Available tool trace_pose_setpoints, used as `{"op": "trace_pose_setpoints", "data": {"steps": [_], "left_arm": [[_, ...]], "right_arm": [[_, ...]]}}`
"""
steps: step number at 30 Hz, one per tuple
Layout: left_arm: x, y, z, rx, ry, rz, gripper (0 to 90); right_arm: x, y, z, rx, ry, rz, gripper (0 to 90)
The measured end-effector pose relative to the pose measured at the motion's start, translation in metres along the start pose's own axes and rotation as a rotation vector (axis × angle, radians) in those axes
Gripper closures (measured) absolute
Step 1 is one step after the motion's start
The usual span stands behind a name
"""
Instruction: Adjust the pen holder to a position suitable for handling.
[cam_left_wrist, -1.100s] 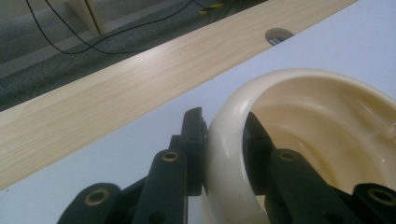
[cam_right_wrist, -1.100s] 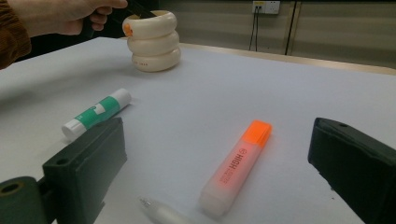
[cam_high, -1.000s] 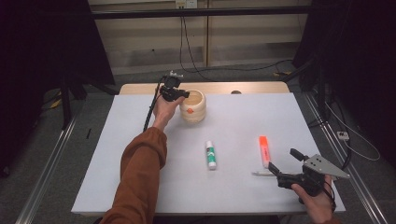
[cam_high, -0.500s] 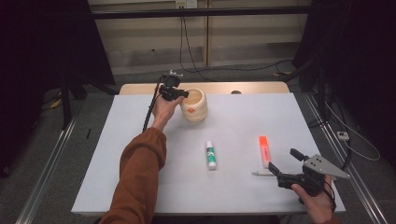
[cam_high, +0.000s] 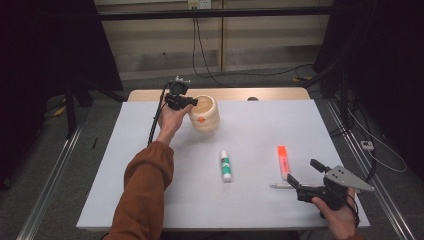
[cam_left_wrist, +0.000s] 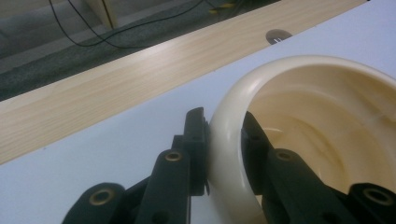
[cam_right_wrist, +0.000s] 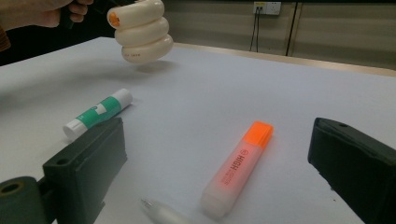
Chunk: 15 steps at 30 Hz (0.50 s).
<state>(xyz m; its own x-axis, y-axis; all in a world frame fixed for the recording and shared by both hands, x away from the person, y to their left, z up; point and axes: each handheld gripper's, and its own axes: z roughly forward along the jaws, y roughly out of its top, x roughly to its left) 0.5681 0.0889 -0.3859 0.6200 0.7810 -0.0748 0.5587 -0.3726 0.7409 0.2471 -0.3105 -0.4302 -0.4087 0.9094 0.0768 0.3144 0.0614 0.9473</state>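
Left claw (cam_left_wrist: 224, 140) clamped on the rim of a cream, ribbed cup (cam_high: 204, 114), lifted clear of the tabletop (cam_high: 250, 210) in the right gripper view; right claw (cam_high: 305, 176) gapes empty.

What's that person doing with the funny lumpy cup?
A person holds a hand-held gripper in each hand. The left hand-held gripper is clamped on the rim of a cream, ridged ceramic pot, one jaw inside and one outside, and the right gripper view shows the pot lifted off the white table. The right hand-held gripper waits open near an orange highlighter and a clear pen. A green-and-white glue stick lies between them.
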Motion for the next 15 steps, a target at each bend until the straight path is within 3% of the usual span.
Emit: {"op": "trace_pose_setpoints", "data": {"steps": [5,15], "left_arm": [[0.001,-0.005,-0.009,-0.016,0.004,-0.016,77.3],[-0.004,-0.006,-0.029,-0.043,0.025,-0.001,77.2]], "right_arm": [[0.0,0.0,0.0,0.001,0.0,-0.001,3.9],[0.0,0.0,0.001,0.0,0.003,-0.005,4.1]]}}
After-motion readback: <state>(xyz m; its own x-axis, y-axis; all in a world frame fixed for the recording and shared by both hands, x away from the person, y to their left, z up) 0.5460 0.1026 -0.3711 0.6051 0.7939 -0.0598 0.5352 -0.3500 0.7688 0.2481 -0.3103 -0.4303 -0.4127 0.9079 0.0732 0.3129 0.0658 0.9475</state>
